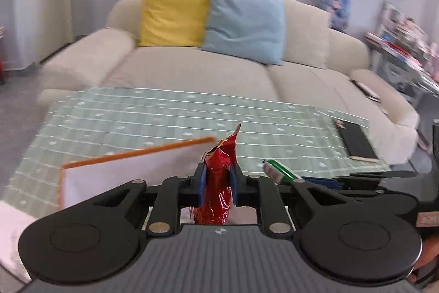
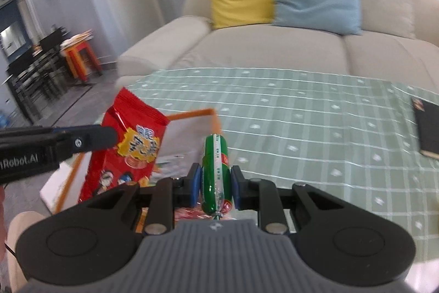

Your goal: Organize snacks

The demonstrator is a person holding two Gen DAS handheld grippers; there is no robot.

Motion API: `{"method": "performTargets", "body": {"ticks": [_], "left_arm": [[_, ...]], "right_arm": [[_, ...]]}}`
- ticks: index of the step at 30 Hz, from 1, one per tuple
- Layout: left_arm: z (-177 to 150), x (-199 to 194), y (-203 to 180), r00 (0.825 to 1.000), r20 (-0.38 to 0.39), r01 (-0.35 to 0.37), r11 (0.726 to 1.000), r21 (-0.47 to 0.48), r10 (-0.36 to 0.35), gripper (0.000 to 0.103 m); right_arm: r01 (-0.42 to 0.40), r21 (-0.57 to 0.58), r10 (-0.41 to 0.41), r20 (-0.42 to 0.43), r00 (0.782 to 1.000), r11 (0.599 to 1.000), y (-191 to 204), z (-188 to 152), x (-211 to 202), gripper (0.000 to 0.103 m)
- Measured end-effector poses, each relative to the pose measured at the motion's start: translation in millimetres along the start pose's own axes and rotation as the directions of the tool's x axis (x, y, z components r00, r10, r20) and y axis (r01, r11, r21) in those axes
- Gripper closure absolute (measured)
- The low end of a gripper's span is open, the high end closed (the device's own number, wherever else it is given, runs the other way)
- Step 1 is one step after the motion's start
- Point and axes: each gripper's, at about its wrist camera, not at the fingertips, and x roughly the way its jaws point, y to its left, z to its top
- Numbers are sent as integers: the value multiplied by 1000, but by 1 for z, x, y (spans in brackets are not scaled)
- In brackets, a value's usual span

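- Left wrist view: the left gripper (image 1: 217,183) is clamped on a red snack bag (image 1: 218,183), its 2 blue pads (image 1: 201,183) pressing the crinkled foil from both sides — the bag stands upright between them, one torn corner poking up.
- Just behind that bag sits a white box with an orange rim (image 1: 137,172), tilted in the view, on a table under a green checked cloth (image 1: 164,114).
- Right wrist view: the right gripper (image 2: 214,183) is closed on a green sausage stick (image 2: 215,169), held lengthwise between its pads with the far end pointing away from the camera.
- From this side the red snack bag (image 2: 123,150) shows its printed front, with the left gripper's black finger (image 2: 90,140) across it, left of the sausage stick and above the box (image 2: 192,122).
- Both snacks are lifted clear of the cloth (image 2: 301,114), near the table's close edge.
- A black notebook (image 1: 356,139) lies at the table's right end, well apart from the snacks.
- Beyond the table stands a beige sofa (image 1: 192,67) with 2 cushions — a yellow cushion (image 1: 172,13) and a light blue cushion (image 1: 244,21), touching side by side.
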Motion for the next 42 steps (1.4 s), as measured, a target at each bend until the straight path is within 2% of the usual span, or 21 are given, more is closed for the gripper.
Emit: {"method": "performTargets", "body": {"ticks": [5, 10, 13, 16, 27, 33, 35, 39, 41, 42], "left_arm": [[5, 10, 47, 996, -44, -76, 995, -71, 73, 84], [-4, 31, 80, 980, -117, -174, 981, -91, 163, 84], [-14, 49, 95, 956, -194, -240, 967, -81, 221, 84], [-23, 63, 101, 928, -249, -294, 955, -31, 277, 84], [-43, 112, 94, 850, -363, -369, 923, 108, 382, 84], [-49, 123, 96, 830, -400, -375, 920, 113, 387, 83], [-50, 124, 95, 830, -401, -376, 920, 113, 388, 83], [-49, 124, 92, 832, -402, -372, 922, 107, 383, 72], [-49, 123, 89, 832, -397, -374, 920, 114, 387, 65], [-49, 121, 87, 833, -392, -375, 920, 119, 390, 58]], "right_arm": [[-73, -49, 71, -58, 996, 996, 33, 12, 36, 83], [-85, -90, 72, -130, 989, 992, 51, 11, 73, 83], [-76, -100, 58, -170, 984, 992, 53, 9, 94, 83], [-51, -123, 26, -199, 980, 991, 55, 4, 114, 83], [6, -151, -46, -265, 963, 988, 50, -11, 156, 83], [20, -165, -68, -289, 955, 986, 47, -18, 167, 82], [29, -188, -83, -286, 955, 982, 49, -19, 167, 82], [24, -221, -86, -274, 958, 975, 51, -19, 165, 78], [18, -221, -80, -271, 959, 975, 51, -18, 162, 75], [17, -220, -78, -272, 959, 975, 52, -17, 160, 73]]}}
